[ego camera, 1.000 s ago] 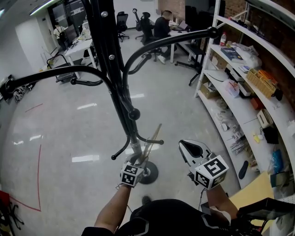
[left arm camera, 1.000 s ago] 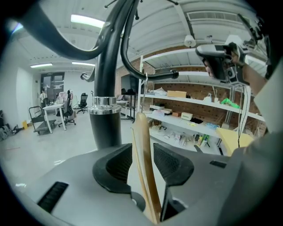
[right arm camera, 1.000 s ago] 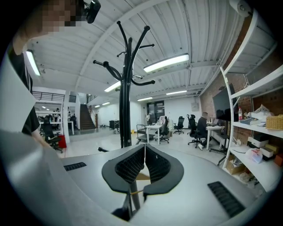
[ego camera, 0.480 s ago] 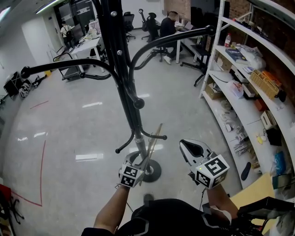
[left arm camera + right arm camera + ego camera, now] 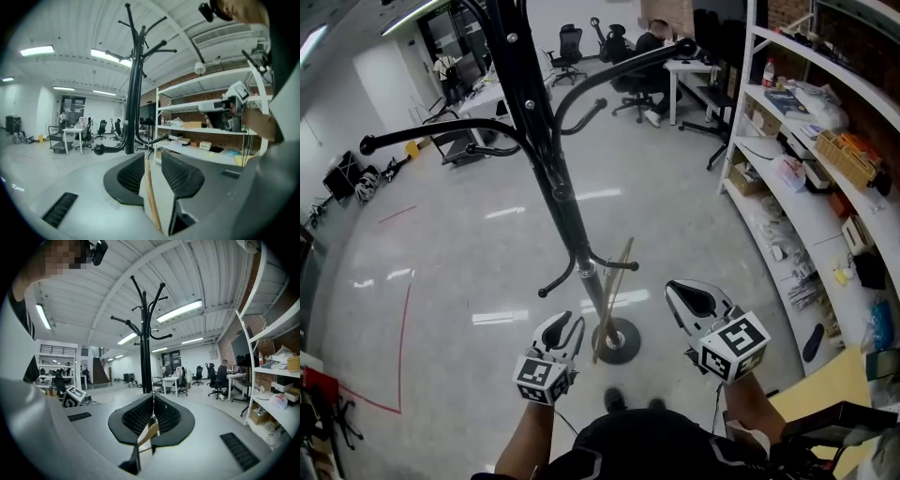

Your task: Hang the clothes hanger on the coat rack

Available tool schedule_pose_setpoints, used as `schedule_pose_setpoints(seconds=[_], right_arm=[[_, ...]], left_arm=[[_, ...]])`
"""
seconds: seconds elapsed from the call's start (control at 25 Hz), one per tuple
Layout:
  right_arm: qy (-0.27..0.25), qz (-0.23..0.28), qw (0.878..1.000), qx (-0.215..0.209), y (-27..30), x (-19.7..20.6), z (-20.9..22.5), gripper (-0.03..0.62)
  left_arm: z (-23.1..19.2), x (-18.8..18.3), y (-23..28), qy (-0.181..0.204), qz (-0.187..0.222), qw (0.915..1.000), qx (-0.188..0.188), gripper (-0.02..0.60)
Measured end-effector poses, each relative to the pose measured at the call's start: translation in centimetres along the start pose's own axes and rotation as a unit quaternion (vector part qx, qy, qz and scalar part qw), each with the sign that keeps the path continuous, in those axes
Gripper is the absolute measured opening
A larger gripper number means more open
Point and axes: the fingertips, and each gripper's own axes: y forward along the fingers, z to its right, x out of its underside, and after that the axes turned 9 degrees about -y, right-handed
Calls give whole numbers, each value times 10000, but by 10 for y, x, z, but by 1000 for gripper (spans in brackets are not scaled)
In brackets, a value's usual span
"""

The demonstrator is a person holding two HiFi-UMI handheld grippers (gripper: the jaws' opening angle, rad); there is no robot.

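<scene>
Left gripper [image 5: 153, 158] had backed from coat rack [image 5: 546, 159], jaws closing, wooden hanger [image 5: 614, 292] loose between; right gripper [image 5: 153, 395] closed. Seemingly light, stiff; grip midway.

Seen from the head, both forearms come in from 6 o'clock: the bare left forearm [image 5: 528, 439] carries the left gripper [image 5: 563, 325] at about 7 o'clock, the right forearm [image 5: 743, 409] the right gripper [image 5: 672, 289] at about 5 o'clock, both pointing roughly toward 12. The left jaws stand apart and are closing, with the edge of the wooden hanger [image 5: 150, 192] in the gap beside the 9 o'clock jaw (the other pad is clear of it). The right jaws meet tip to tip, a bit of pale wood [image 5: 148, 433] showing low behind the pads.
</scene>
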Motion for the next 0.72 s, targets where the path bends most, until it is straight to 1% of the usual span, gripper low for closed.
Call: schedule_pose_setpoints(seconds=[0.08,0.12,0.2,0.32,0.48,0.6,0.72], right_arm=[[85,79,9999,-66,-8,1,-3,8],[130,101,9998,-118,-12,3,-6,8],[213,114,9993,-274,-20,7,-14,8],[283,122,9979,-569,-32,13,-26,8],[283,233,9966,-737,-44,12,-36,8],[200,299,9961,-805,-53,4,-52,8],[65,369,9965,-746,-62,-2,-70,8]], left_arm=[[7,-12,-19,-263,227,9994,-25,81],[10,-16,-27,-337,296,9990,-59,52],[20,-21,-43,-347,293,9989,-135,24],[42,-20,-65,-249,192,9993,-187,12],[62,-28,-94,-413,361,9981,-279,2],[80,-40,-119,-424,520,9976,-187,2],[95,-46,-142,-439,662,9968,31,0]])
